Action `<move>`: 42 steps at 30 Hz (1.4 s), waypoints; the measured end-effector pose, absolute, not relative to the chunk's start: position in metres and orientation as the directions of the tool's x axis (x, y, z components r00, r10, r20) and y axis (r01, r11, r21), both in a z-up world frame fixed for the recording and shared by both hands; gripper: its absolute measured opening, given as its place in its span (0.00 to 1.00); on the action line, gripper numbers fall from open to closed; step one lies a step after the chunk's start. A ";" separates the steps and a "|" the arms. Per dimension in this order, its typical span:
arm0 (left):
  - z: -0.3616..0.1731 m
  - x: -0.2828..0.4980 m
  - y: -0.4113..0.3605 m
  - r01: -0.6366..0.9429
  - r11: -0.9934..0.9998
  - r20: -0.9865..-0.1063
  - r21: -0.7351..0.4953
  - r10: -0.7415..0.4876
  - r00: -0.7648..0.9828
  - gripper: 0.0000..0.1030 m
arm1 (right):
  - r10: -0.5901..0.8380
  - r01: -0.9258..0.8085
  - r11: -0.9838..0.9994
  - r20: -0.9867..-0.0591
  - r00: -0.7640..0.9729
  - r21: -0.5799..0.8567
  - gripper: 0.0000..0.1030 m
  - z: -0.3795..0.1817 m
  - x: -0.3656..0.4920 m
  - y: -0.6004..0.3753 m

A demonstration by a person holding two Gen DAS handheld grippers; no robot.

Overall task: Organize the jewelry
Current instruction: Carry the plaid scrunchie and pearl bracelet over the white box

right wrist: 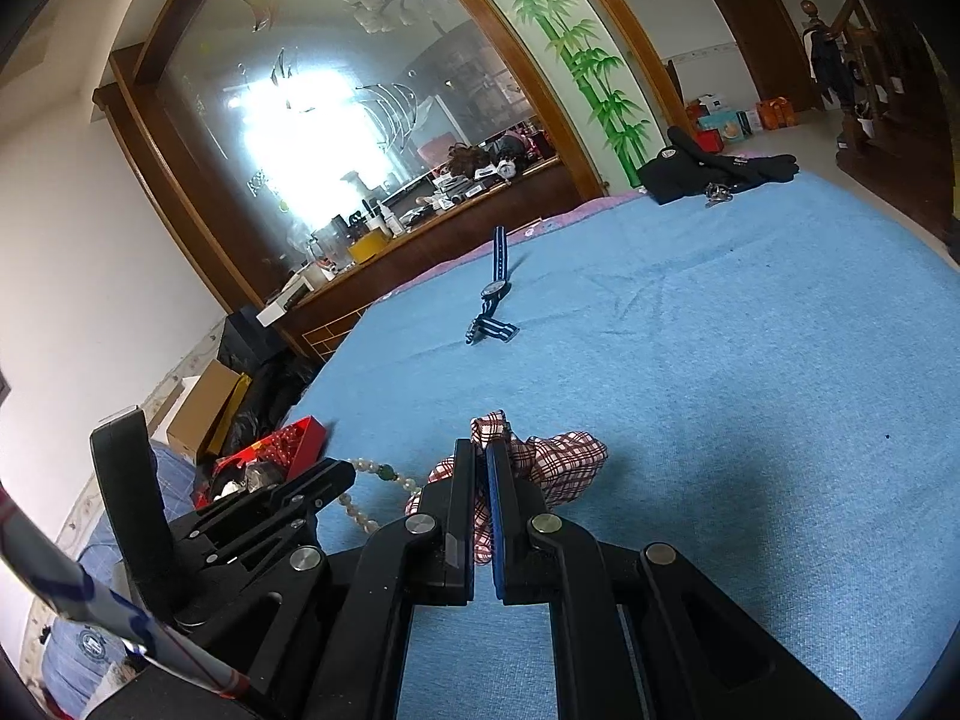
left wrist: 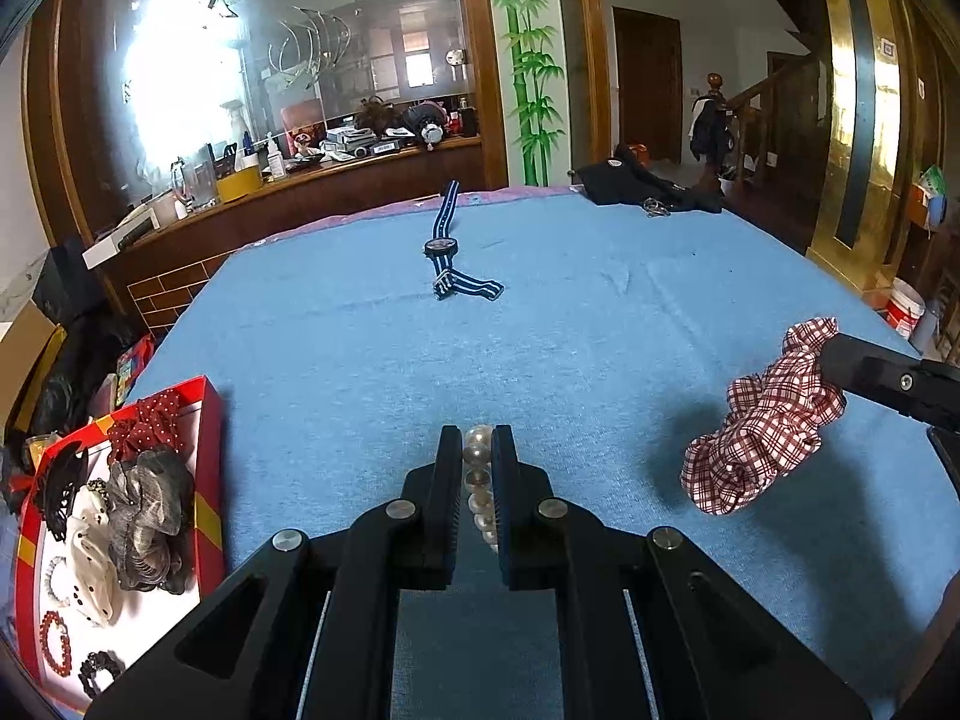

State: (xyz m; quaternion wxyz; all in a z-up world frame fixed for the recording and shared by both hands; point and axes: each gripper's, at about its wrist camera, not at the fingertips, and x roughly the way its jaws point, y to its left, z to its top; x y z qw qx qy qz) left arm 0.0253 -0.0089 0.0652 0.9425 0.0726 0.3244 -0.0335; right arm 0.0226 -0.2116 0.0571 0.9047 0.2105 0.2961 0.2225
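Observation:
My left gripper (left wrist: 478, 438) is shut on a pearl bracelet (left wrist: 478, 483) and holds it above the blue cloth; the bracelet hangs from it in the right wrist view (right wrist: 384, 480). My right gripper (right wrist: 481, 450) is shut on a red-and-white plaid scrunchie (right wrist: 555, 462), which also shows at the right of the left wrist view (left wrist: 762, 420), lifted off the cloth. A red box (left wrist: 210, 420) at the left holds scrunchies, a black hair claw and bead bracelets. A blue striped watch (left wrist: 444, 249) lies further back on the cloth.
The table has a blue cloth (left wrist: 600, 312). A black garment (left wrist: 648, 183) and keys (left wrist: 657, 208) lie at the far right edge. A cluttered wooden counter (left wrist: 300, 174) and a mirror stand behind the table. Boxes and bags sit on the floor to the left.

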 end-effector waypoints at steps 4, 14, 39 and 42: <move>0.066 0.024 -0.010 0.107 0.986 -0.611 0.126 -0.008 0.792 0.09 | 0.526 -0.277 0.813 -0.443 0.726 0.511 0.04 0.057 0.022 -0.212; 0.067 0.022 -0.010 0.099 0.985 -0.600 0.138 0.004 0.800 0.09 | 0.522 -0.279 0.817 -0.440 0.731 0.505 0.04 0.057 0.022 -0.211; 0.092 -0.002 0.002 0.051 0.991 -0.547 0.124 0.025 0.837 0.09 | 0.505 -0.306 0.836 -0.421 0.754 0.455 0.04 0.069 0.010 -0.199; 0.103 -0.018 0.015 0.033 0.992 -0.533 0.125 0.040 0.845 0.09 | 0.544 -0.343 0.816 -0.415 0.729 0.466 0.04 0.075 0.005 -0.184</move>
